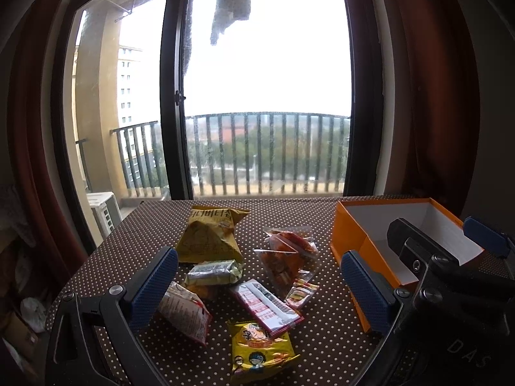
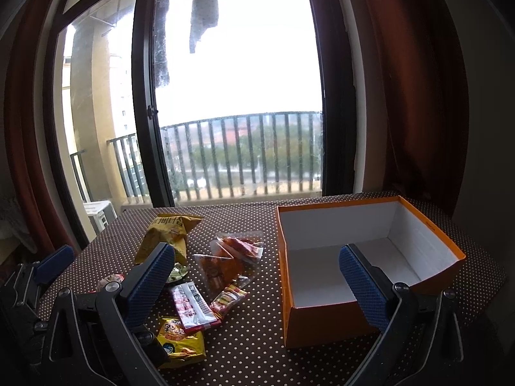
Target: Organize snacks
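Observation:
Several snack packets lie in a heap on the dotted brown tablecloth (image 1: 322,337): a large yellow chip bag (image 1: 210,234), a green-white packet (image 1: 214,271), clear bags of orange-red snacks (image 1: 283,254), a red-white packet (image 1: 267,305), a small yellow packet (image 1: 257,350) and a red-white packet (image 1: 185,312) by my left finger. An empty orange box (image 2: 363,263) with white inside stands to their right. My left gripper (image 1: 257,284) is open above the heap. My right gripper (image 2: 254,276) is open, spanning the box's left wall; it also shows in the left wrist view (image 1: 450,241).
The table stands against a tall balcony window (image 1: 267,96) with dark red curtains (image 2: 402,80) at both sides. An air-conditioner unit (image 1: 103,212) sits outside at left. Clutter lies on the floor at the left (image 1: 29,315).

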Action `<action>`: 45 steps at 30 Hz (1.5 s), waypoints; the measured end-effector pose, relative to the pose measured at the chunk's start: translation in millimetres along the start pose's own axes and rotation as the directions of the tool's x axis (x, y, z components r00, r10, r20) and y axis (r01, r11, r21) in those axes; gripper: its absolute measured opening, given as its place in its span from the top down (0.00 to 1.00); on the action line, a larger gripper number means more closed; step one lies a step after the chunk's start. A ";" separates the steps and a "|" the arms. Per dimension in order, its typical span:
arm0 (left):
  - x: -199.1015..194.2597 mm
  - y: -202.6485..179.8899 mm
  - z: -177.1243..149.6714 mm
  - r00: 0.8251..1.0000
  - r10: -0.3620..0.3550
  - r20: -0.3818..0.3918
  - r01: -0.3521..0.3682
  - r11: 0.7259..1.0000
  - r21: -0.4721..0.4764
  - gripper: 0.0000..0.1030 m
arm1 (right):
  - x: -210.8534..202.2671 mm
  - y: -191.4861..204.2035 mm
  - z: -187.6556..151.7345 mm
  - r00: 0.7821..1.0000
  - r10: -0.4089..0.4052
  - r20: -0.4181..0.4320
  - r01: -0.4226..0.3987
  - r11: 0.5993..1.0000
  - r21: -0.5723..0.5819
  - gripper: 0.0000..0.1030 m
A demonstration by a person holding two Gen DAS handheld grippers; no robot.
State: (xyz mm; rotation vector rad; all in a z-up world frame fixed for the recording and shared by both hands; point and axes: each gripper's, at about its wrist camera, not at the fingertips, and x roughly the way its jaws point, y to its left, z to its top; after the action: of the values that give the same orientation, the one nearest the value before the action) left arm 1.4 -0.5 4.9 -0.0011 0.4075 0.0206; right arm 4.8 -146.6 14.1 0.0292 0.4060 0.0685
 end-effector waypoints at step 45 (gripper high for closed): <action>-0.6 2.7 -1.2 1.000 -0.005 -0.004 0.005 1.000 -0.012 0.02 | -1.8 0.1 -0.9 1.000 -0.015 0.007 0.015 1.000 0.026 0.00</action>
State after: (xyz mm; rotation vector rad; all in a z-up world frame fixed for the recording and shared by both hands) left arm 0.3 2.2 4.0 -0.0136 0.4111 0.0179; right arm 2.8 -146.6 14.0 0.0520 0.4002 0.0479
